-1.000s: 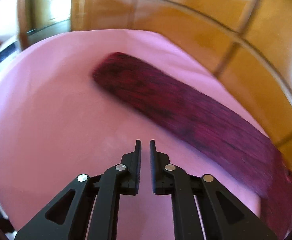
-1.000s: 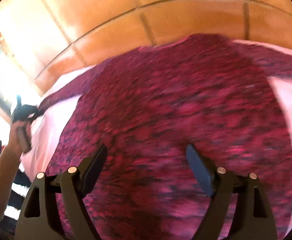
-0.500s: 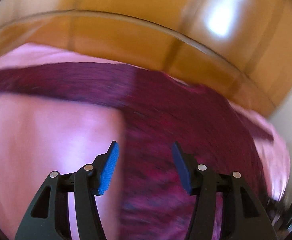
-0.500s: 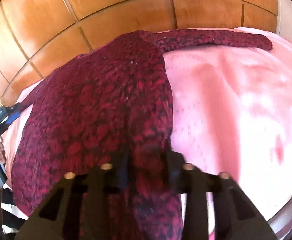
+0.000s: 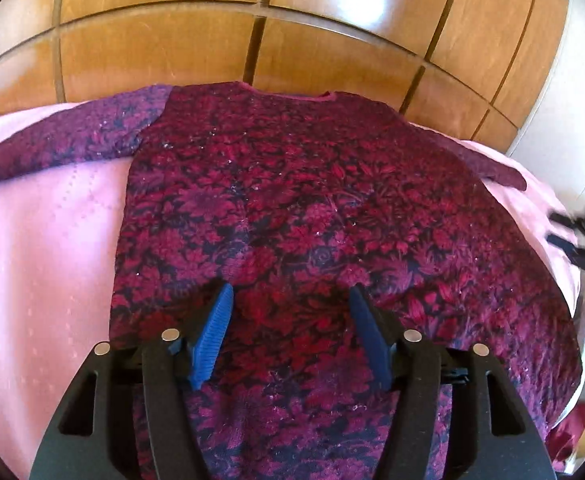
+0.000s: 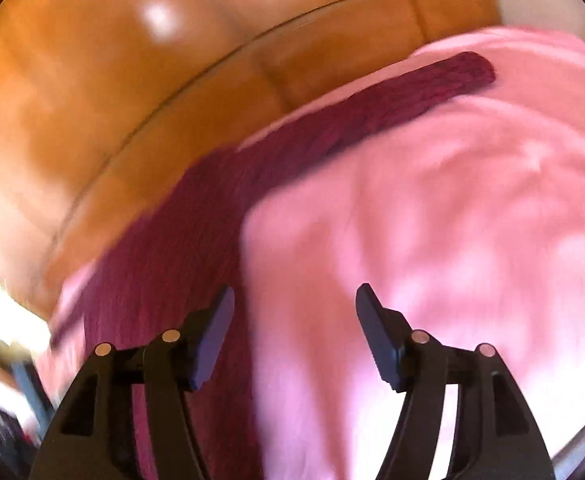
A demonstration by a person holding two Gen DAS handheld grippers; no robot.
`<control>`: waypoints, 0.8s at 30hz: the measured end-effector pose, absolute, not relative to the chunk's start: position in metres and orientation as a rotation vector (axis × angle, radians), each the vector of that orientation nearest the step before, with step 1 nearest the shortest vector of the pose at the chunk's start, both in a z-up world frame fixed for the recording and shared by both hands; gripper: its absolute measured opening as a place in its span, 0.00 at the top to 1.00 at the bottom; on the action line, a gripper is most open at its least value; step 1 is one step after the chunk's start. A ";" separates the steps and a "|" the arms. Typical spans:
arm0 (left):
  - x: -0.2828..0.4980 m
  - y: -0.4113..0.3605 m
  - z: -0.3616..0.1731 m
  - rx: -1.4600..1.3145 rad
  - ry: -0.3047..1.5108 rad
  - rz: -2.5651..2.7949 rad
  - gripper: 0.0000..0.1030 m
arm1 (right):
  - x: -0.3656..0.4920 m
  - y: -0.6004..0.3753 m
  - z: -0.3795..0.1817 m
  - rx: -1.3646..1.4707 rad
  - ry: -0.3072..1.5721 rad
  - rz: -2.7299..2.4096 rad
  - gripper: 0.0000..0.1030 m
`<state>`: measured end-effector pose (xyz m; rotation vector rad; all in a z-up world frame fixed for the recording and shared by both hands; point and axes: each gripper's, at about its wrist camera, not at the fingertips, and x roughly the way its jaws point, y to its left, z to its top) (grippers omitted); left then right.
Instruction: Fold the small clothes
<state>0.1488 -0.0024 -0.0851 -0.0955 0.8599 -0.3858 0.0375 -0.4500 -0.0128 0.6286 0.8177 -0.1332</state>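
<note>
Blue-padded fingers (image 5: 212, 340) of the left gripper (image 5: 290, 300) stand well apart and are opening, hovering over the lower body of the sweater (image 5: 292, 200) with nothing pinched between them. On the right gripper (image 6: 294, 300) the dark fingers (image 6: 376, 332) are also spread and opening, over bare pink sheet (image 6: 452, 200), and grip nothing; that view is blurred.

From the left wrist, the dark red patterned sweater lies flat on the pink sheet, its long axis running from the hem near the camera up to the neckline at the far edge, by the wooden panelling (image 5: 332, 12). One sleeve (image 5: 64, 140) stretches out to the left, the other to the right, both roughly across the body's axis. From the right wrist, a sleeve (image 6: 392, 96) runs diagonally toward the upper right, its cuff on the sheet
</note>
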 end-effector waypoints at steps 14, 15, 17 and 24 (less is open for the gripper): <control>0.144 -0.005 -0.088 -0.112 0.855 -0.411 0.34 | 0.163 -0.594 -0.055 0.939 0.686 -0.565 0.48; 0.144 -0.005 -0.088 -0.112 0.856 -0.413 0.34 | 0.167 -0.595 -0.055 0.920 0.693 -0.576 0.53; 0.143 -0.006 -0.089 -0.110 0.858 -0.413 0.33 | 0.179 -0.592 -0.054 0.863 0.729 -0.590 0.72; 0.146 -0.002 -0.087 -0.140 0.876 -0.431 0.33 | 0.148 -0.576 -0.007 0.588 0.667 -0.638 0.92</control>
